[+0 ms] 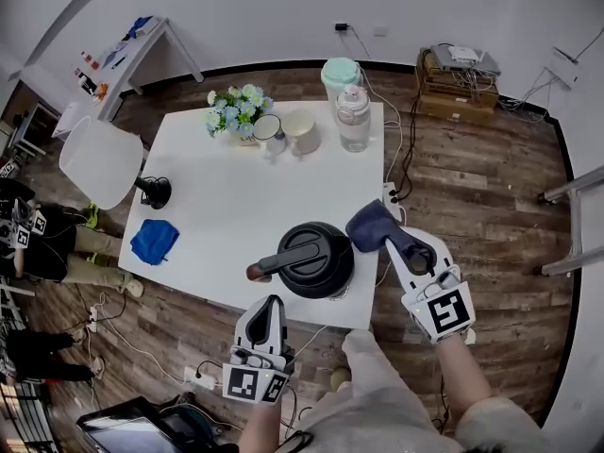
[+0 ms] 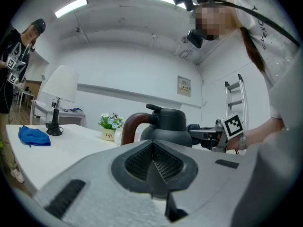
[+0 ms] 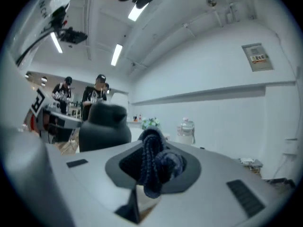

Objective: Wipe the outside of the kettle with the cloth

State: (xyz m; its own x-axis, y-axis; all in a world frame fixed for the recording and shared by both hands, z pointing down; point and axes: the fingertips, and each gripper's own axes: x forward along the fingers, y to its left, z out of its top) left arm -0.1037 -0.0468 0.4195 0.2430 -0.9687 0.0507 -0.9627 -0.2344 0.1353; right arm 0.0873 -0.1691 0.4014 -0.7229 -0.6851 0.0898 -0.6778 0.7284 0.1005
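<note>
Nearest, just short of the kettle [image 1: 316,258], the left gripper [image 1: 272,305] is clenched on nothing. The kettle is matte black, rounded and hard. It is likely weighty and best steadied by its curved brown handle [image 1: 279,263]. Just right of it, the right gripper [image 1: 392,243] pinches a limp, knitted dark cloth [image 1: 371,223].

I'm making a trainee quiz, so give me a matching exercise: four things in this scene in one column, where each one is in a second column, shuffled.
1. dark navy cloth
2. bright blue cloth
3. black kettle with brown handle
4. pot of pale flowers

A. far edge of the white table
B. lying loose near the table's left edge
C. clamped in the right gripper
D. near edge, ahead of the left gripper

Pairs: 1-C, 2-B, 3-D, 4-A.
</note>
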